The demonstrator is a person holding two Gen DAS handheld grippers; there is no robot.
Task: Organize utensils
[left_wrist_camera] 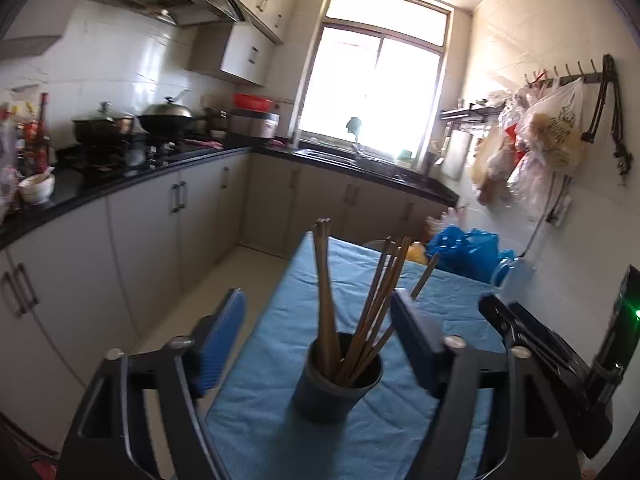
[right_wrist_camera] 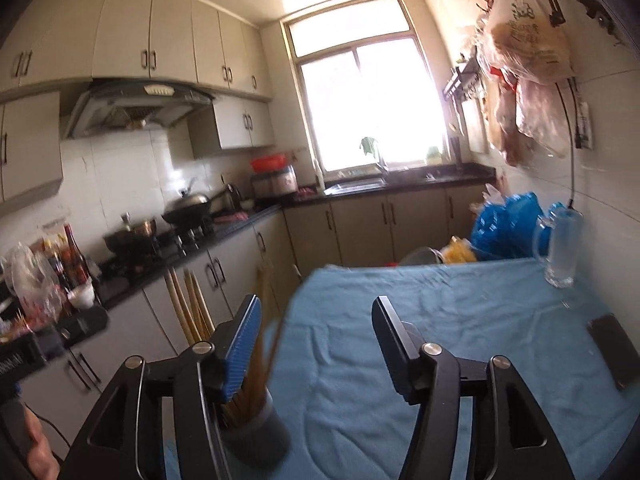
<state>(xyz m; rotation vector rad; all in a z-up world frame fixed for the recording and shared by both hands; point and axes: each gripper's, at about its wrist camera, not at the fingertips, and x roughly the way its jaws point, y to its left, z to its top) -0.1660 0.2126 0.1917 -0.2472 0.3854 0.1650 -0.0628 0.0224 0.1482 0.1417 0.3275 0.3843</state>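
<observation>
A dark grey cup (left_wrist_camera: 334, 388) stands on the blue cloth (left_wrist_camera: 452, 312) and holds several wooden chopsticks (left_wrist_camera: 372, 312) that fan upward. My left gripper (left_wrist_camera: 318, 332) is open, its blue-padded jaws on either side of the cup and chopsticks without touching them. In the right wrist view the same cup (right_wrist_camera: 258, 428) with its chopsticks (right_wrist_camera: 188, 308) sits at the lower left, partly behind the left finger. My right gripper (right_wrist_camera: 316, 336) is open and empty over the blue cloth (right_wrist_camera: 460, 320). The right gripper also shows at the right of the left wrist view (left_wrist_camera: 532, 336).
A glass mug (right_wrist_camera: 562, 248) stands at the cloth's far right, a dark phone (right_wrist_camera: 614, 350) lies near the right edge. Blue plastic bags (right_wrist_camera: 508, 224) sit beyond the table. Bags hang on the right wall (left_wrist_camera: 540, 140). Counter with pots (left_wrist_camera: 132, 124) runs along the left.
</observation>
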